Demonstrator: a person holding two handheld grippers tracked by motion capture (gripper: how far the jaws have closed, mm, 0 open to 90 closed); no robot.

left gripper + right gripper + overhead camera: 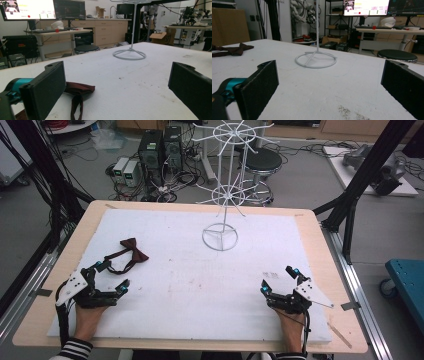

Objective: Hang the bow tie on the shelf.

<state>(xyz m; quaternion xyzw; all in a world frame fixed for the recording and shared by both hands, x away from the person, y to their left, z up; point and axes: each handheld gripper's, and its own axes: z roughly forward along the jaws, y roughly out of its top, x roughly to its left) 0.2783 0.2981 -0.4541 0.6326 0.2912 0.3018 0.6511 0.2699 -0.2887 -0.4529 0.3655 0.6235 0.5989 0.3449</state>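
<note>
Both tongs rest low on the white surface (200, 285), near its front edge, and nothing is held. The left tongs (111, 276) stand wide open, and so do the right tongs (276, 279), well apart from each other on either side of the rack (220, 237).

The bow tie (131, 254) lies flat to the left of the rack, nearer the front, with its strap looped toward the left tongs. In the left gripper view the dark red cloth (79, 90) sits just beside the left-hand jaw, not between the jaws, and I can't tell if it touches.

This looks like the very start: the reach for the bow tie is not yet made. The likely aim is to hang it on the rack. Next, the left tongs need to swing toward the tie, straddle its knot or strap, and close on it before any lift.
</note>
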